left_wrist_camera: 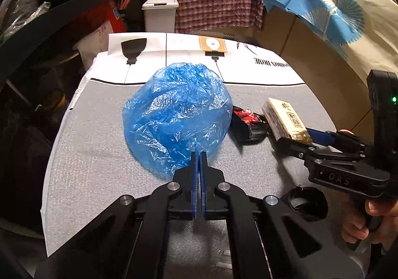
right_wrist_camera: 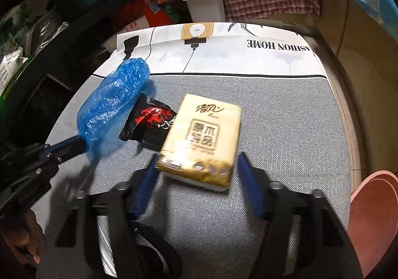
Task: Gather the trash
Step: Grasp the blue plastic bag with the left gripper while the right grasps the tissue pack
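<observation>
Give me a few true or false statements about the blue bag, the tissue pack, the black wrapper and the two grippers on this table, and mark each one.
1. The left gripper is shut on the edge of the blue plastic bag. True.
2. The right gripper is clamped tight on the tissue pack. False: its fingers stand apart on either side of the pack's near end, with gaps showing.
3. The black wrapper lies between the blue bag and the tissue pack. True.
4. The white bin stands on the table. False: it stands beyond the table's far edge.
5. The tissue pack is blue. False: it is pale yellow with gold.
</observation>
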A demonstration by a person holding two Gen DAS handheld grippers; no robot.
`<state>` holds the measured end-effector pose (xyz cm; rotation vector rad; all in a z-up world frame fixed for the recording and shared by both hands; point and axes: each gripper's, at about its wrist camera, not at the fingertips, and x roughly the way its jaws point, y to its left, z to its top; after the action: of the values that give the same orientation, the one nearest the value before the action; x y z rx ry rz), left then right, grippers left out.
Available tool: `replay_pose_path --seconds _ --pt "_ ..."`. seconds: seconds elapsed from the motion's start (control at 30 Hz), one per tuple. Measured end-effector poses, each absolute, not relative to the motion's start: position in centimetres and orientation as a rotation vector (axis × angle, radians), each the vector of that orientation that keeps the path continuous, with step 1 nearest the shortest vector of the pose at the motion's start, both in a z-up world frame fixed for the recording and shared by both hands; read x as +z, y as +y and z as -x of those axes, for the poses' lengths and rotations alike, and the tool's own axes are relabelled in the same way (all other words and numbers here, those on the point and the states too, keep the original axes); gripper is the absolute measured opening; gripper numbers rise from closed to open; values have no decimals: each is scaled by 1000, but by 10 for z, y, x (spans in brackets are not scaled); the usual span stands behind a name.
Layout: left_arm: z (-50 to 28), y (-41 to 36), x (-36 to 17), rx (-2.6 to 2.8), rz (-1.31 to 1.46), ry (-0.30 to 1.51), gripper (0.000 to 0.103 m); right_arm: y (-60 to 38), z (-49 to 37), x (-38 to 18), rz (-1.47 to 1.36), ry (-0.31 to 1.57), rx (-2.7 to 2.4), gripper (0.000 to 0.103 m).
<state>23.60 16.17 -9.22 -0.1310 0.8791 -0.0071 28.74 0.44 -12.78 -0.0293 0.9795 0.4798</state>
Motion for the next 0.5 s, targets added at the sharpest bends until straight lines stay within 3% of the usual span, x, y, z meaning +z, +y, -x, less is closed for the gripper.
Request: replay_pose_path --seconds 0.5 --pt "-218 165 -62 14 147 814 1 -9 -263 -86 48 885 472 56"
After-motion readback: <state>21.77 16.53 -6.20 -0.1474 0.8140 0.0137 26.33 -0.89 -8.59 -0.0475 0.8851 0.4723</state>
